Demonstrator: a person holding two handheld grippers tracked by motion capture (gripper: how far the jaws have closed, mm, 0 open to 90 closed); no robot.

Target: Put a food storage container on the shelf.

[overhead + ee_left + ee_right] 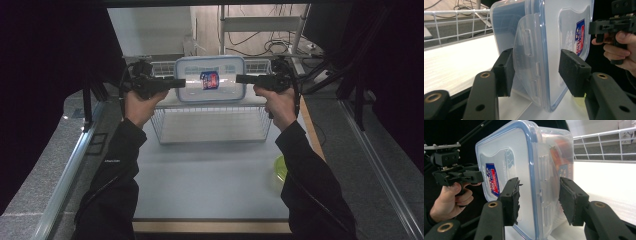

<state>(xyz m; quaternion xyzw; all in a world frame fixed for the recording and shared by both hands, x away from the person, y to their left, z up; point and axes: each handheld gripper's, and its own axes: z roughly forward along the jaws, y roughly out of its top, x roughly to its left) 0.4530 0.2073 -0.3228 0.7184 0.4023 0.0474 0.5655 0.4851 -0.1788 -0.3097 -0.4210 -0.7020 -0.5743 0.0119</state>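
Black jaws rise closest to the lens in both gripper views, each pair straddling one short end of a clear food container point(210, 79) with a blue-sealed lid and a red-and-blue sticker. On the left gripper point(535, 72), the near pad sits against the side latch flap while the far pad stands just off the lid, so I cannot tell whether it truly clamps. The right gripper point(539, 198) looks much the same: its pads point(572, 200) flank the latch and lid rim with slivers of gap, so grip there is uncertain too. From the high view, the container is held up on edge between the 2 tools, lid facing the camera, above a white wire basket point(212, 131) on the table point(210, 185). My worry is that with neither pair pressing firmly, the box could slide down or twist out, and a pad pushing on a latch flap might pop it open. Uneven lowering by the 2 hands could tip it against the basket rim. Count: 1 container, 1 basket, 2 grippers, 1 green plate point(280, 167) at the table's right edge.
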